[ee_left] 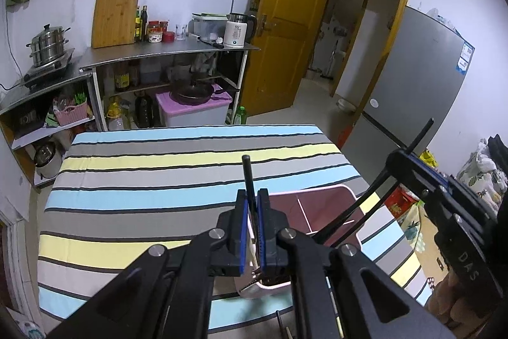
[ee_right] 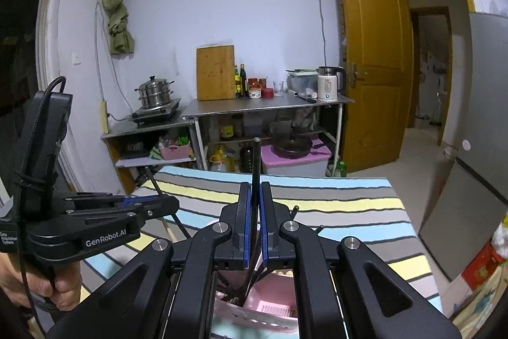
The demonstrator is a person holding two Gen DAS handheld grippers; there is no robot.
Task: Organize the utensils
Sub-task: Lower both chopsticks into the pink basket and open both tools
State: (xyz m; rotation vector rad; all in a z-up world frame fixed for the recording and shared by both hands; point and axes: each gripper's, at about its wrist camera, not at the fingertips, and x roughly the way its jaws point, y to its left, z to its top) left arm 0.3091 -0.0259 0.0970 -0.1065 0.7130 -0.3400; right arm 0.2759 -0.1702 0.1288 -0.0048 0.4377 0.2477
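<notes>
The left gripper (ee_left: 253,196) is closed on a black chopstick (ee_left: 248,177), which stands nearly upright between its blue pads and rises above the fingertips over the striped tablecloth (ee_left: 158,199). The right gripper (ee_right: 253,189) is likewise clamped on a second black chopstick (ee_right: 256,161) – this one also upright, its top showing against the shelves behind. Just below and beyond the left gripper sits a pink utensil holder (ee_left: 330,205) on the cloth, with a divider inside; more dark chopsticks lean out of it toward the right. In the right wrist view the same pink holder (ee_right: 270,304) shows beneath the gripper, with a slotted floor and dark sticks standing in it. Each gripper is visible from the other's camera, held by a hand (ee_right: 60,285) – the two close together above the holder. Whether the lower ends of the gripped chopsticks touch the holder cannot be told.
</notes>
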